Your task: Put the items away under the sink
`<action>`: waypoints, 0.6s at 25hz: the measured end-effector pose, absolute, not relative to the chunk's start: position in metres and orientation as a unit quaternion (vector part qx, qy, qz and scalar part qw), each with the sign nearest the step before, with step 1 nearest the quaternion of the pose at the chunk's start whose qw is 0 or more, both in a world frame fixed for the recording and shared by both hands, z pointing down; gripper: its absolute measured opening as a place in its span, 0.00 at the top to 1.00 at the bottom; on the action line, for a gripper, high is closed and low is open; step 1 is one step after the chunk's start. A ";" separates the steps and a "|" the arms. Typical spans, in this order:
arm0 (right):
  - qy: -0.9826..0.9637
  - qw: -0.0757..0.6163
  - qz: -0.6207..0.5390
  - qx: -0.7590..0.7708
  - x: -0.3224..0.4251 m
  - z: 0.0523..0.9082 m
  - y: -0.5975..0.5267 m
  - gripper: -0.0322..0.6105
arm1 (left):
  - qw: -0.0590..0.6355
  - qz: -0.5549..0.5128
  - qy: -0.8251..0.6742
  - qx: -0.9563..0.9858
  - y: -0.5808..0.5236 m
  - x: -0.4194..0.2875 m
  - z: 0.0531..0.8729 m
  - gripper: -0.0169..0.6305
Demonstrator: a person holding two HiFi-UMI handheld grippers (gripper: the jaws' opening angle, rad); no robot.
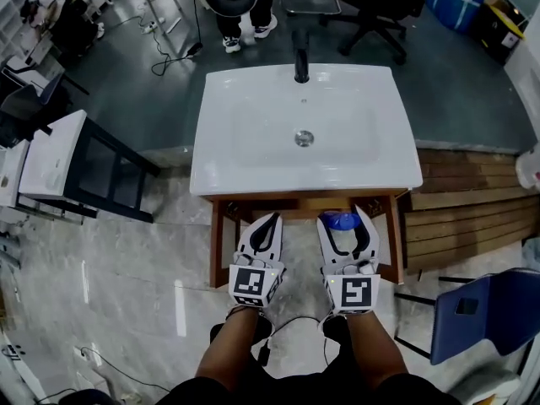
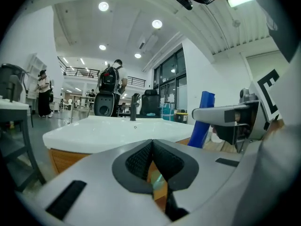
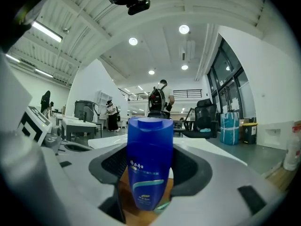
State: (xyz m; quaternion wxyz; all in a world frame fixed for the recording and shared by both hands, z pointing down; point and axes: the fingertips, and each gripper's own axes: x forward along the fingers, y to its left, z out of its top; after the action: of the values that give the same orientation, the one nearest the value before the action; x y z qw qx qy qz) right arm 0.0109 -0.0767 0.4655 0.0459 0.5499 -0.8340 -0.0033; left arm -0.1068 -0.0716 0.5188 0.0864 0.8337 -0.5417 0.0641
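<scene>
From above, the person stands at the open front of a wooden cabinet (image 1: 218,243) that carries a white sink (image 1: 253,154), a black tap (image 1: 301,64) at its far edge. Both grippers point toward the cabinet's opening, side by side and a little apart. The left gripper (image 1: 272,218) has its jaws clenched tip to tip, with nothing between them. The right gripper (image 1: 345,215) has its jaws spread round a blue bottle (image 1: 341,222), which sits between the tips just below the sink's front rim.

In the left gripper view, the two dark pads (image 2: 139,160) meet in a point straight ahead and hold nothing. The sink's pale rim runs just beyond and above the jaw tips, with the wood of the cabinet showing through the small gap under them. Off to the right of the jaws the blue bottle stands up in the other gripper.

In the right gripper view, the bottle fills the space between the jaws, upright, with a ribbed pad against each side of it, so the jaws are grasping it. Wood shows beneath its lower end. To the left of the jaws is the marker cube (image 3: 32,120) of the left gripper.
</scene>
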 end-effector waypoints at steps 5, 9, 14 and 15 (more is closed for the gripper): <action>-0.835 0.047 -0.006 0.549 0.003 0.526 -0.081 0.52 | 0.080 0.061 -0.551 0.828 -0.078 -0.108 0.592 0.95; -0.834 0.048 -0.008 0.550 -0.014 0.579 -0.092 0.52 | 0.085 0.047 -0.568 0.818 -0.089 -0.126 0.654 0.95; -0.833 0.040 -0.019 0.552 -0.037 0.641 -0.107 0.52 | 0.072 0.060 -0.576 0.812 -0.103 -0.143 0.731 0.95; -0.833 0.043 -0.019 0.552 -0.041 0.655 -0.111 0.52 | 0.068 0.059 -0.578 0.811 -0.108 -0.145 0.742 0.95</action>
State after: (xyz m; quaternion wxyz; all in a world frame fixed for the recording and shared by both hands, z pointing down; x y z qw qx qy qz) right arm -0.0406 -0.1108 0.6547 0.0425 0.5517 -0.8327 -0.0189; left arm -0.1451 -0.1079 0.7423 0.0678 0.8114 -0.5776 0.0588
